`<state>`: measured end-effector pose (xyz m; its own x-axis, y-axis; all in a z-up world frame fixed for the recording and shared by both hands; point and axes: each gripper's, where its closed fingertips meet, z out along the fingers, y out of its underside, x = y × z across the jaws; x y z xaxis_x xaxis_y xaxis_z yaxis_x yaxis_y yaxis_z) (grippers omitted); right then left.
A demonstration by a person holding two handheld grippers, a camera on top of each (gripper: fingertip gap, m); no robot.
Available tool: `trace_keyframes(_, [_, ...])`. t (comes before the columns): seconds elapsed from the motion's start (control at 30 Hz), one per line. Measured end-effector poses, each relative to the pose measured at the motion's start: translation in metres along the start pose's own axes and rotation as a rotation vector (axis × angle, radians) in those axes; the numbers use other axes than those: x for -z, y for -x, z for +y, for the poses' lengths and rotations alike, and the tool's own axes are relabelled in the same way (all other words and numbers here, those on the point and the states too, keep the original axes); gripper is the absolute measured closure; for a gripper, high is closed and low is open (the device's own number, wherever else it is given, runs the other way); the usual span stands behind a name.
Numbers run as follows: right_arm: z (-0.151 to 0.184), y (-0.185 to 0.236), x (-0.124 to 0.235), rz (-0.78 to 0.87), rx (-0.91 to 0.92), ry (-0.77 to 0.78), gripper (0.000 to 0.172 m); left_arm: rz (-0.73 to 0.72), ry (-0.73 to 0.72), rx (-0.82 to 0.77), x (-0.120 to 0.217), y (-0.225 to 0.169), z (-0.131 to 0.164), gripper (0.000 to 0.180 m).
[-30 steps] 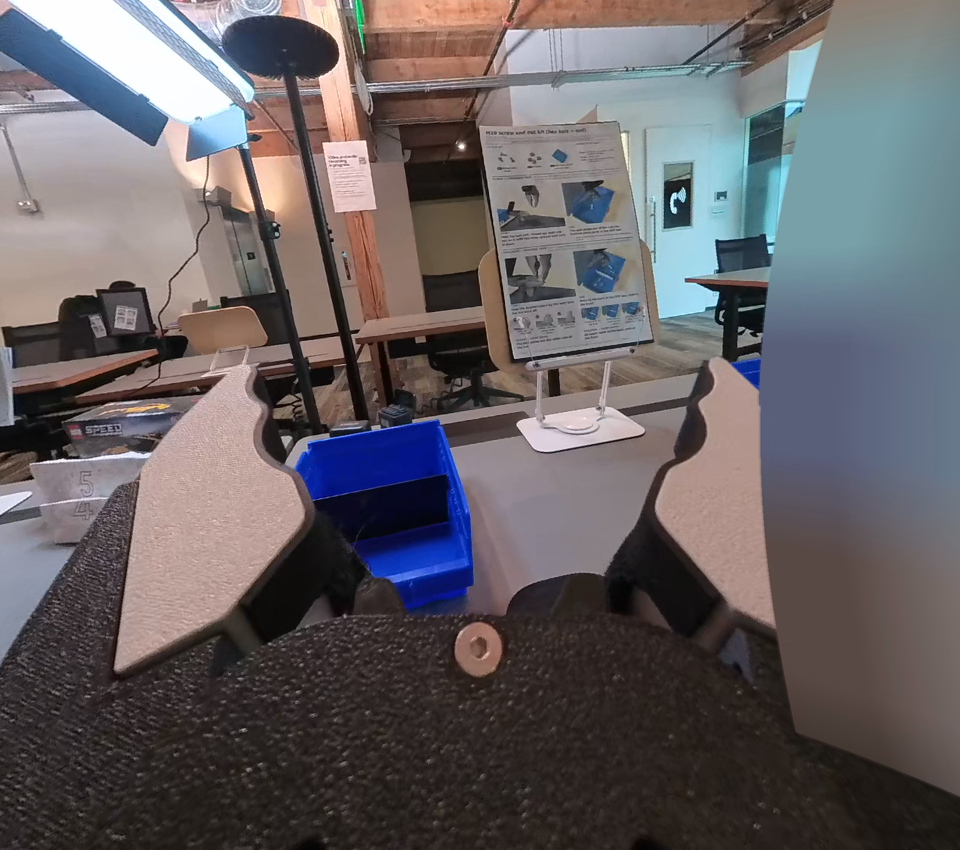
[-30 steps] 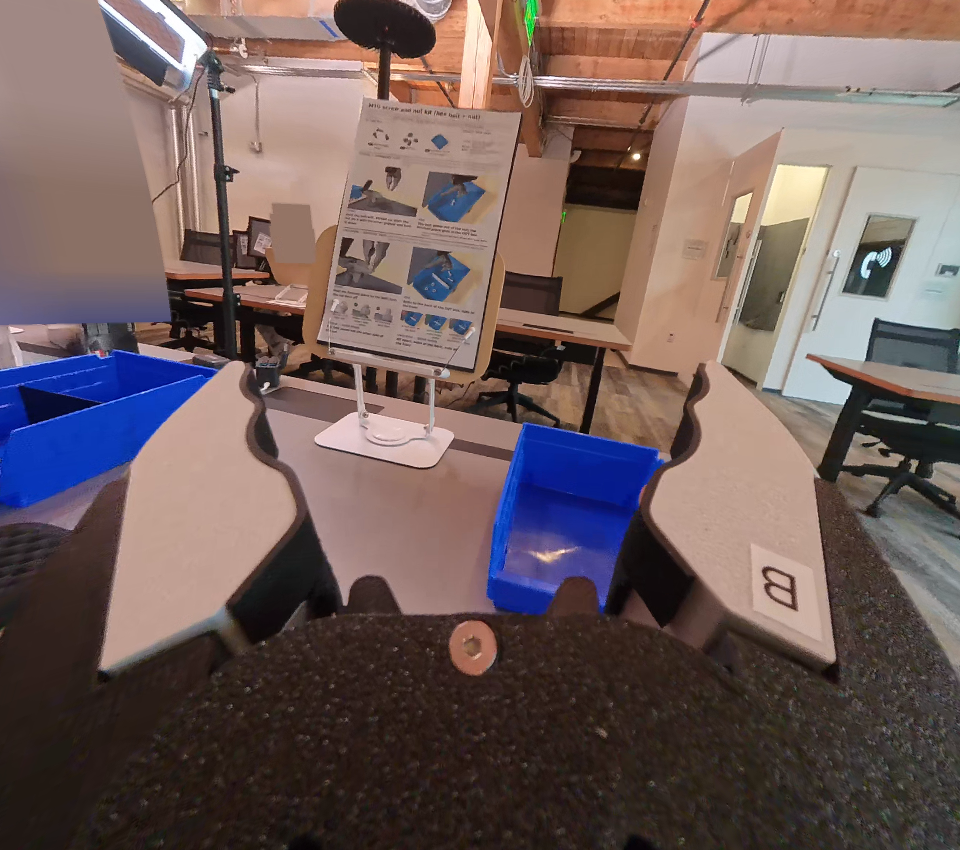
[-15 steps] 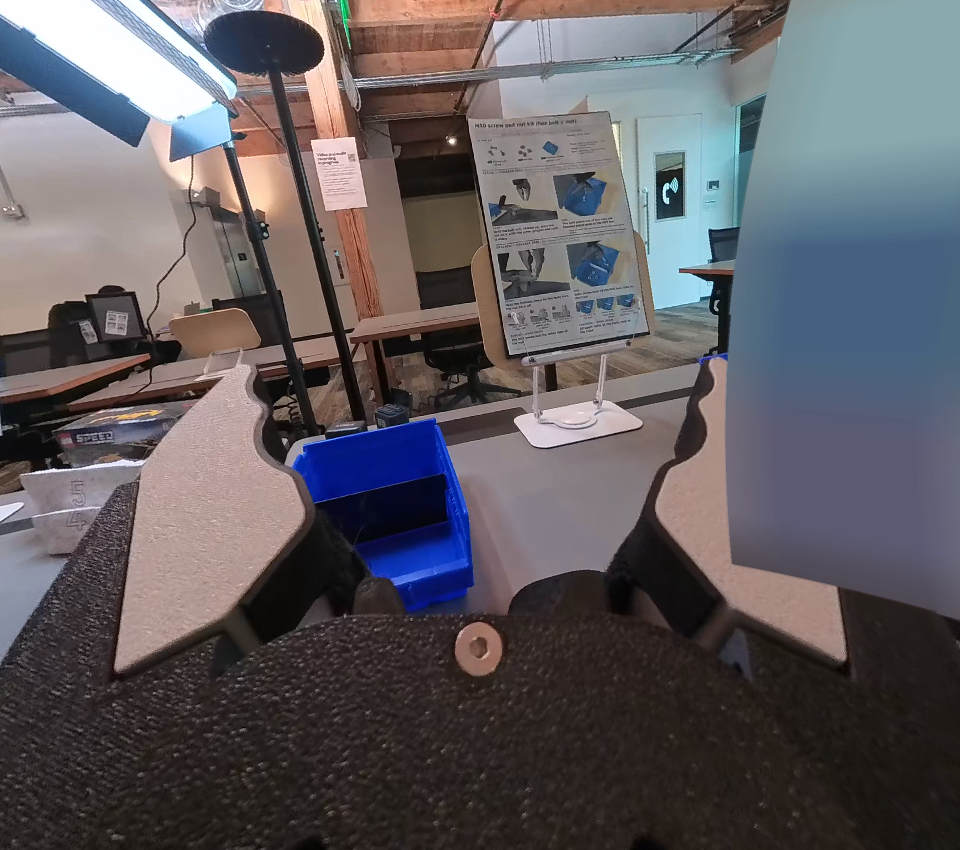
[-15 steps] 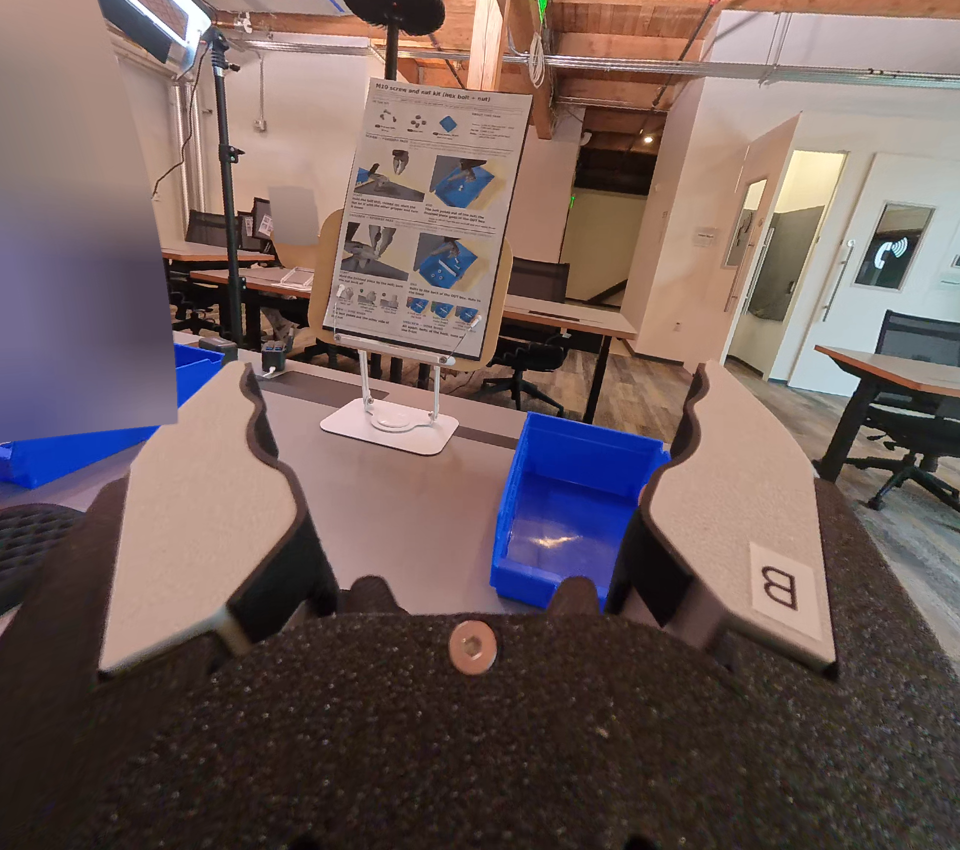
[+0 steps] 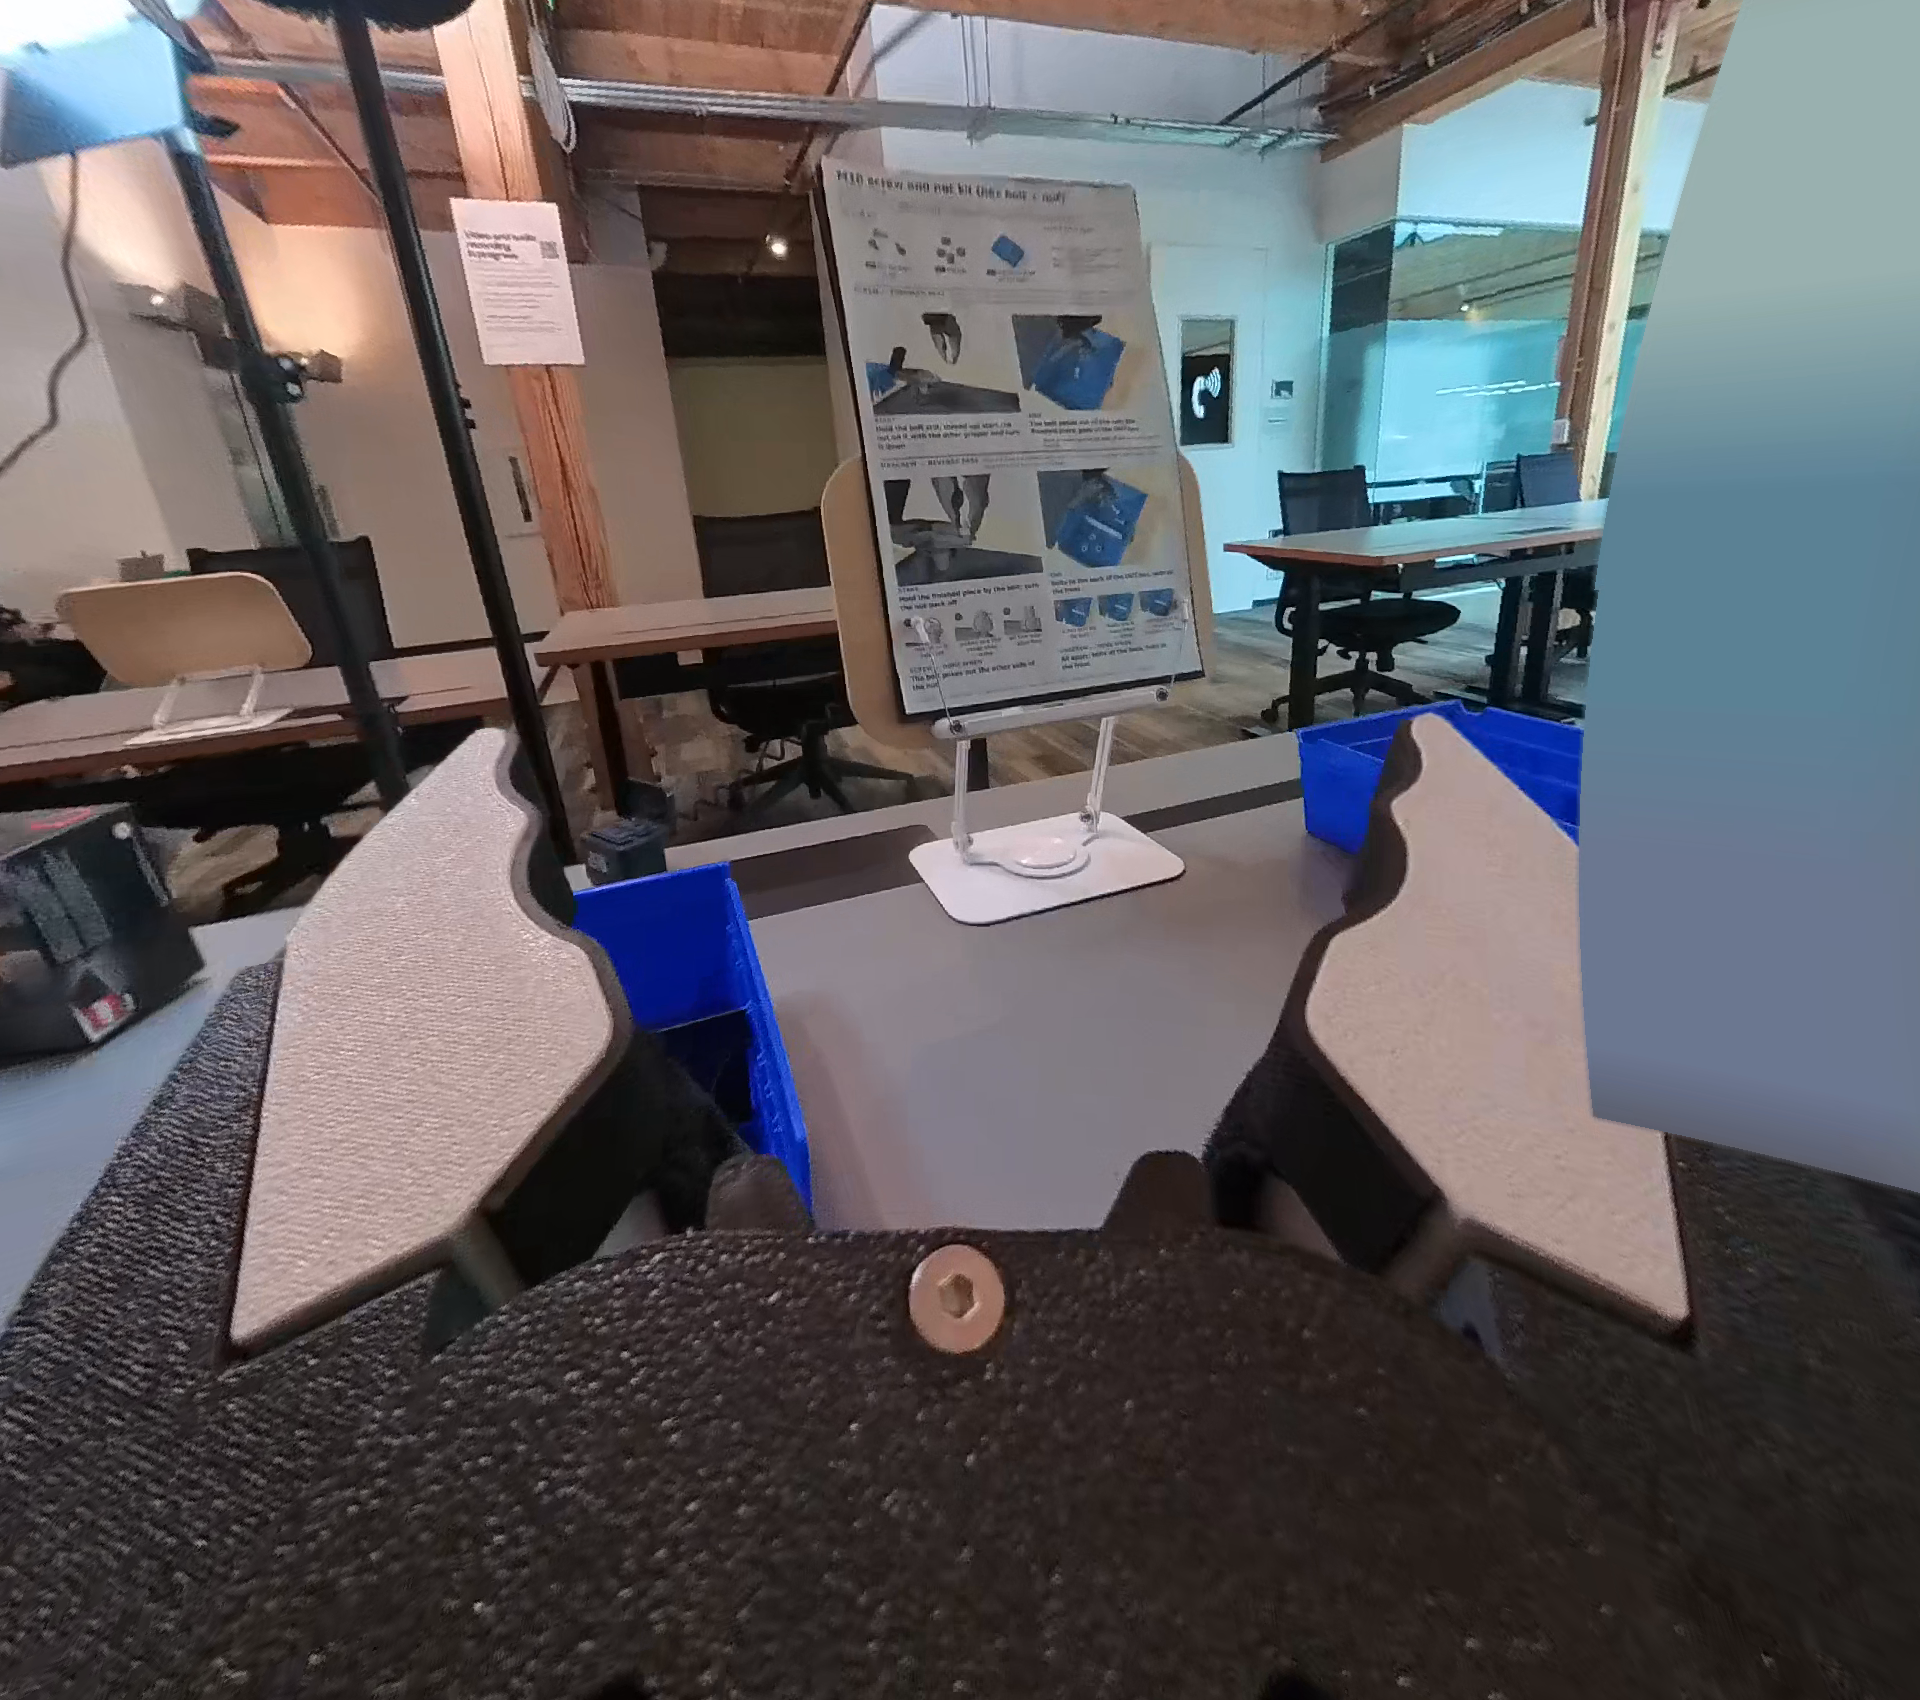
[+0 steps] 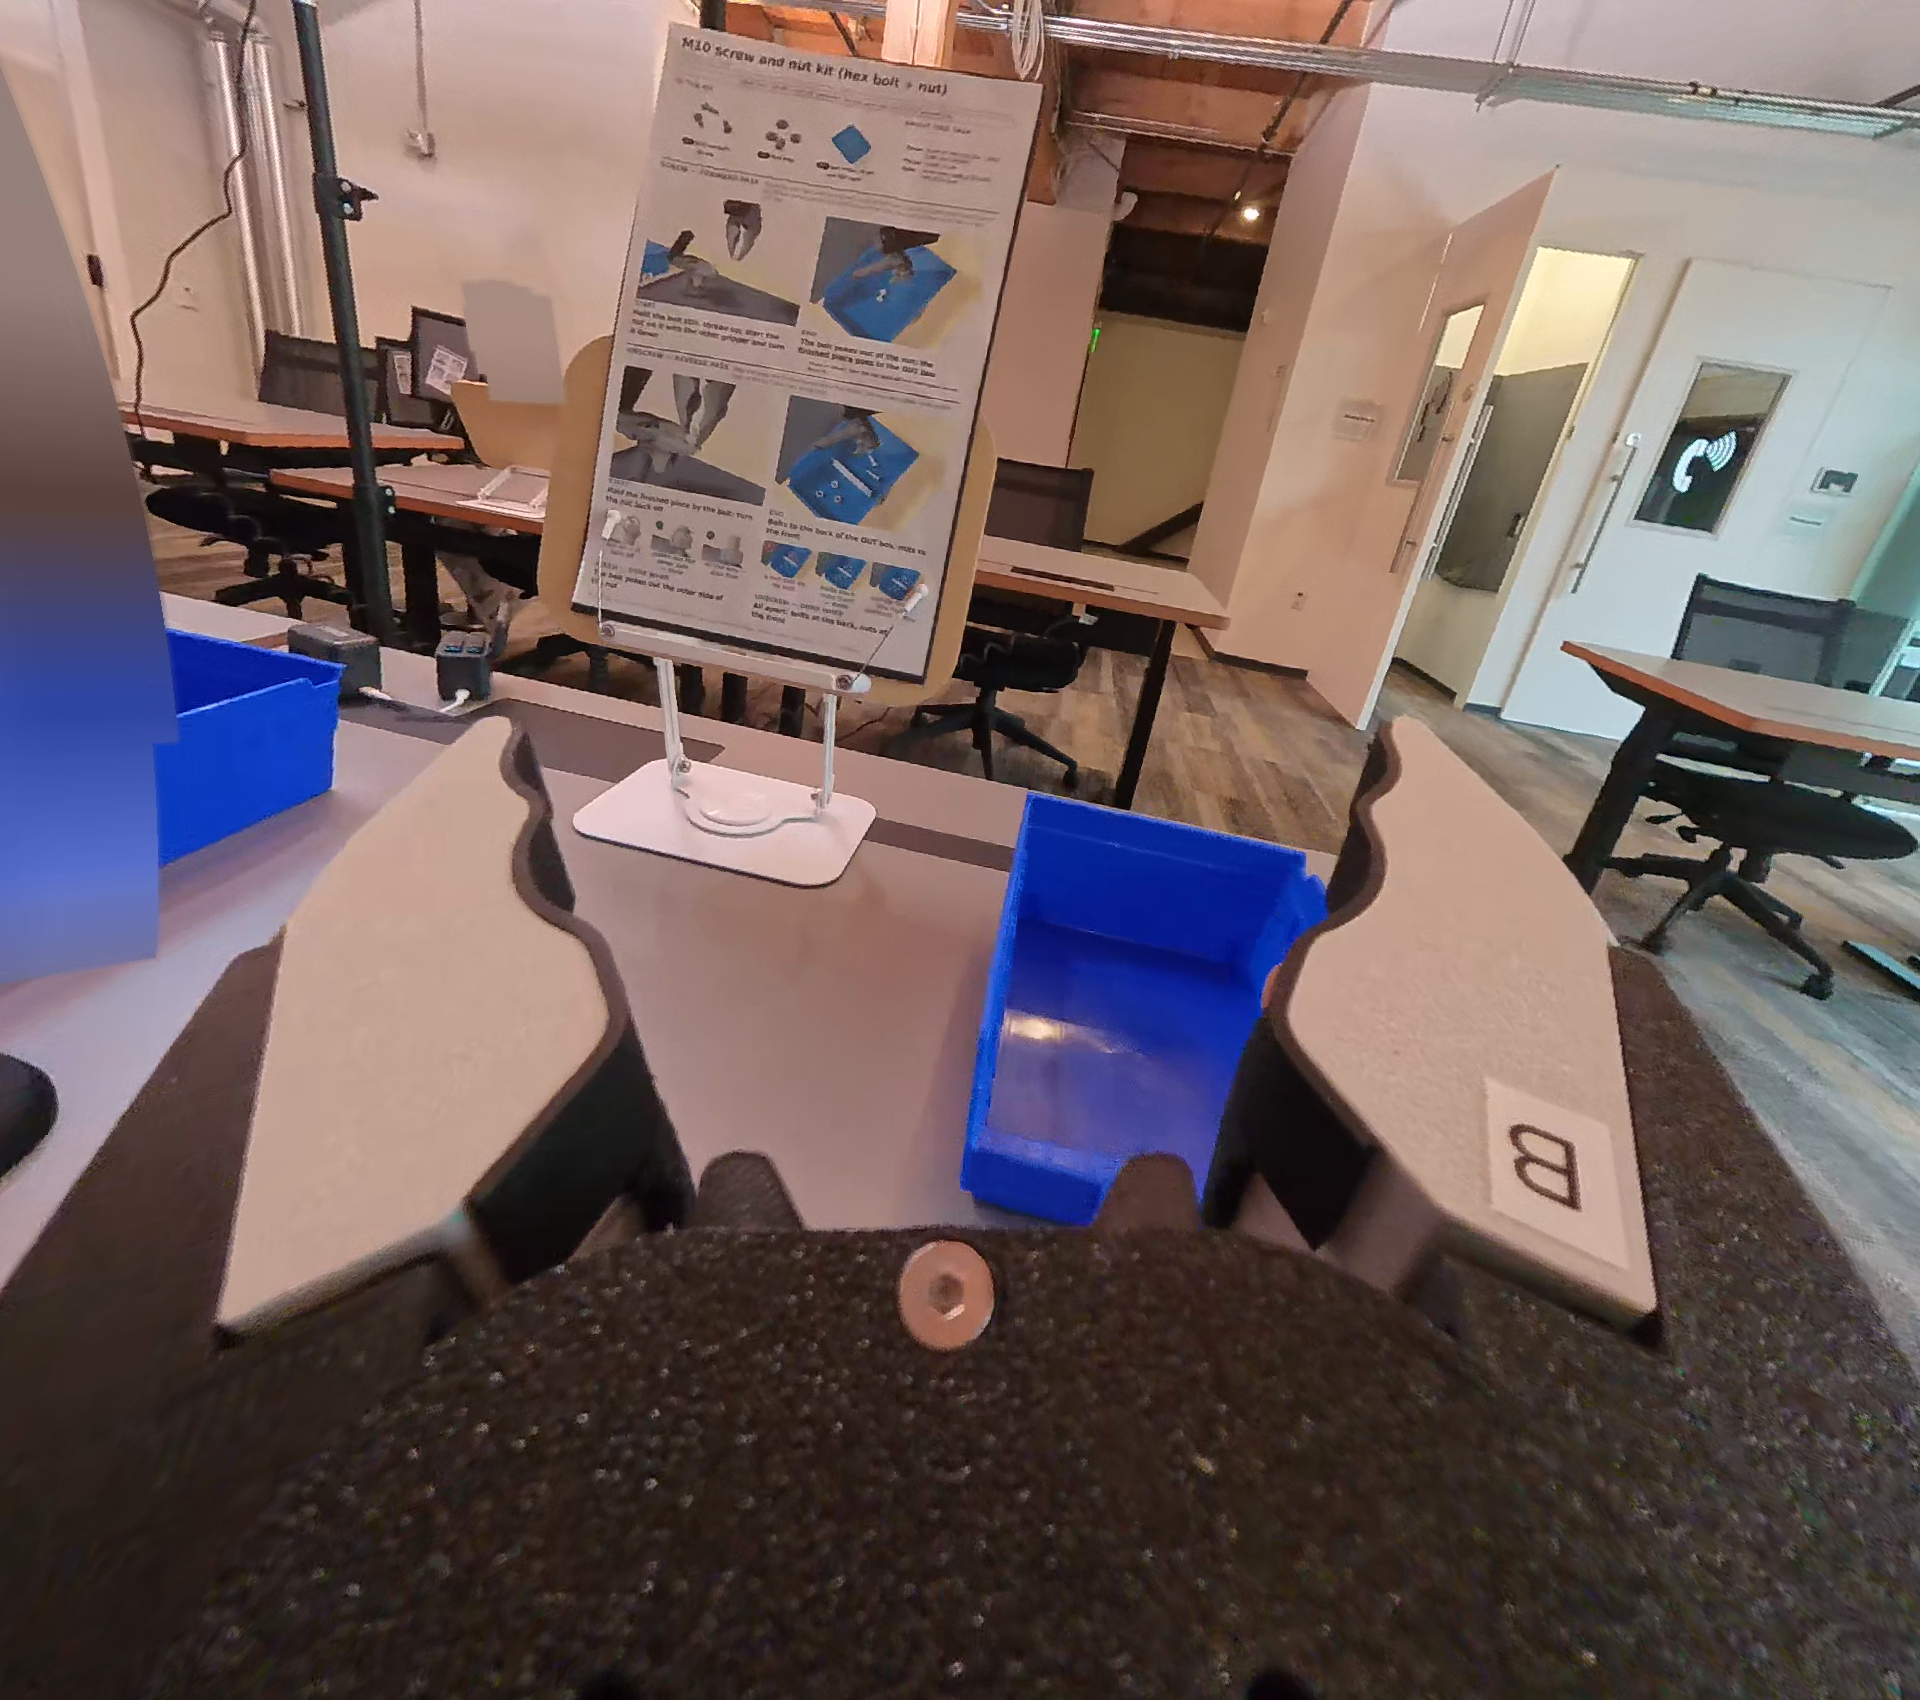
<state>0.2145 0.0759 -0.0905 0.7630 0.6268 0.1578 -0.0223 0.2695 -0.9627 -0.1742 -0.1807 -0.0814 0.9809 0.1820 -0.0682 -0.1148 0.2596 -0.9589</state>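
A: Both sets of tongs are up over the grey table (image 6: 810,975), and both stand wide apart with nothing in them. The left gripper (image 5: 956,819) has bare tabletop between its fingers; the right gripper (image 6: 945,809) the same.

B: What's closest to each?

A: For the right one, a blue bin (image 6: 1132,985) sits ahead and to the right, tucked against the inside of its right finger (image 6: 1455,975), long axis running away from the camera. It looks empty, though the front is hidden. For the left one, a divided blue bin (image 5: 686,975) lies ahead and to the left, partly behind its left finger (image 5: 426,1006).

B: And that far blue edge in the left view?

A: Likely the right-hand bin (image 5: 1351,777) again, well off to that side. So each gripper is the nearer one to the bin on its own side.

B: Between them?

A: An instruction sheet on a white stand (image 6: 727,819), straight ahead, at the table's far edge.

B: The room?

A: Open office: wood ceiling, desks, black chairs, a light on a tripod (image 6: 332,279). A dark box (image 5: 73,933) at far left.
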Motion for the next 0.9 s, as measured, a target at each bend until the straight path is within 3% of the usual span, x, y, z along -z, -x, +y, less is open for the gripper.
trace_keyframes(0.03, [0.001,0.001,-0.004,0.005,0.009,0.006,0.031,0.000,0.013,0.004,-0.006,0.000,0.005,0.036])
trace_keyframes(0.2, [0.010,0.008,-0.027,0.045,0.051,0.054,0.032,0.004,0.046,0.015,-0.035,-0.003,0.024,0.038])
trace_keyframes(0.37, [0.020,0.027,-0.063,-0.017,0.045,0.085,0.031,-0.001,0.105,-0.030,-0.070,-0.001,0.041,0.038])
trace_keyframes(0.63, [0.017,0.056,-0.140,-0.136,-0.008,0.100,0.031,0.030,0.112,-0.009,-0.142,0.002,0.036,0.040])
trace_keyframes(0.9, [-0.015,0.086,-0.221,-0.242,-0.059,0.051,0.032,0.039,0.116,0.001,-0.229,0.009,0.027,0.040])
